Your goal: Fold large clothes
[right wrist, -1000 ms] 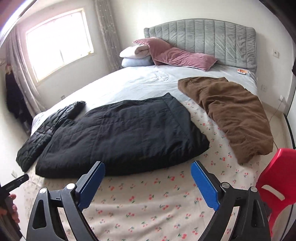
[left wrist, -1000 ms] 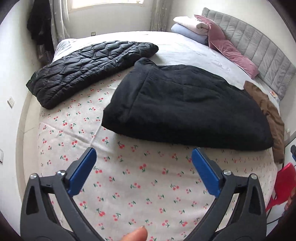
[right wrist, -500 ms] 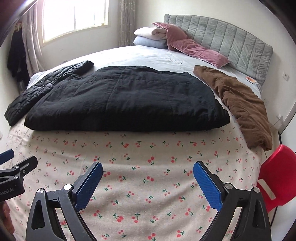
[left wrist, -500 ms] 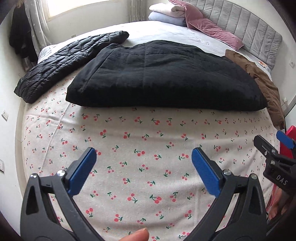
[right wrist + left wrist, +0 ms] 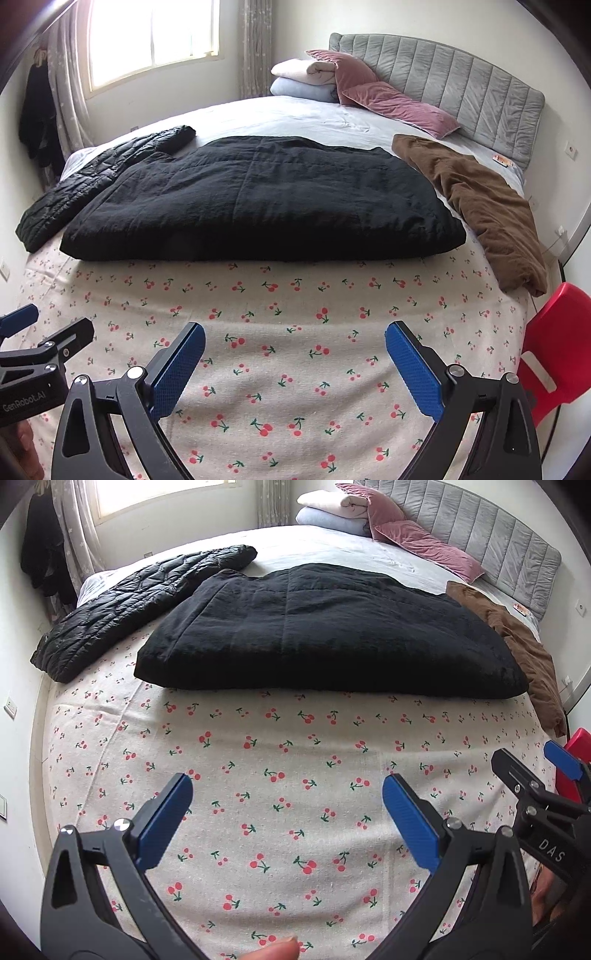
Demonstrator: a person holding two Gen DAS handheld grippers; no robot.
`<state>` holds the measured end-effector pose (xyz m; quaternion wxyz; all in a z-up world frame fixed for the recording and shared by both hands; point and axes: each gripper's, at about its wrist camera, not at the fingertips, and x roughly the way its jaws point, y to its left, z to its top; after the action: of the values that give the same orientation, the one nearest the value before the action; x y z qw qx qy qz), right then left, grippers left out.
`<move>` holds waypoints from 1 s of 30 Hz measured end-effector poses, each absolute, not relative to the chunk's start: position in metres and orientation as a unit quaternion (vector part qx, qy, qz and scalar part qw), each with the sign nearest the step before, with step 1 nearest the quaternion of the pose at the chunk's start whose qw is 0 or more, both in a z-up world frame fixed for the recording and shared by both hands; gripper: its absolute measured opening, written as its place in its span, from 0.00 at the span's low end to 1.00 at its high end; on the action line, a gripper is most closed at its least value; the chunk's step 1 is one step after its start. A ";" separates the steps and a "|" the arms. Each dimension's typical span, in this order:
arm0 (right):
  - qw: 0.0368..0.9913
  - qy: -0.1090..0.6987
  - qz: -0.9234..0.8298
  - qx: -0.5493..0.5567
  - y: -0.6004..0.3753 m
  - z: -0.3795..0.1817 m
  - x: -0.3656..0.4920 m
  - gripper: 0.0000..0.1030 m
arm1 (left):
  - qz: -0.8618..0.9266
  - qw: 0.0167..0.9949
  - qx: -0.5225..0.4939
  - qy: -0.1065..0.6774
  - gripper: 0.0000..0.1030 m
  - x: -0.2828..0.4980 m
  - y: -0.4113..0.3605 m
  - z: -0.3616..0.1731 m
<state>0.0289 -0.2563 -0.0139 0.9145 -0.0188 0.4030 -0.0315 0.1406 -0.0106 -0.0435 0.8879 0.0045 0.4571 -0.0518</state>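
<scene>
I've backed both grippers off the black coat (image 5: 325, 627); it's now folded mid-frame. Left gripper (image 5: 284, 812) and right gripper (image 5: 293, 363) are spread, empty. Brown garment (image 5: 476, 199), right, looks unfolded.

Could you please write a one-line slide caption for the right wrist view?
Open right gripper above the cherry-print sheet, facing a black padded coat lying on the bed.

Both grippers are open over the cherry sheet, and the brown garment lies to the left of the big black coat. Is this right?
Not quite. The right wrist view shows the brown garment lying to the right of the big black coat. Both grippers are open over the cherry sheet.
</scene>
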 end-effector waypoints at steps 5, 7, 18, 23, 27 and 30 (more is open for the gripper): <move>0.915 0.401 -0.034 -0.023 -0.256 -0.014 0.028 0.96 | -0.053 0.887 0.006 0.459 0.99 0.137 -0.015 -0.045; 0.917 0.398 -0.034 -0.022 -0.256 -0.013 0.027 0.96 | -0.052 0.887 0.004 0.459 0.99 0.137 -0.015 -0.045; 0.918 0.395 -0.039 -0.018 -0.258 -0.014 0.029 0.96 | -0.053 0.885 0.002 0.462 0.99 0.137 -0.015 -0.047; 0.917 0.397 -0.037 -0.024 -0.253 -0.015 0.029 0.96 | -0.055 0.885 0.004 0.463 0.99 0.136 -0.015 -0.046; 0.917 0.395 -0.036 -0.030 -0.251 -0.015 0.028 0.96 | -0.053 0.885 0.005 0.463 0.99 0.135 -0.015 -0.045; 0.917 0.395 -0.036 -0.029 -0.251 -0.015 0.028 0.96 | -0.053 0.885 0.005 0.462 0.99 0.135 -0.016 -0.045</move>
<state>0.0280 -0.2510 -0.0148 0.9174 -0.0288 0.3952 -0.0357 0.1349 -0.0162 -0.0449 0.8852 0.0049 0.4622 -0.0531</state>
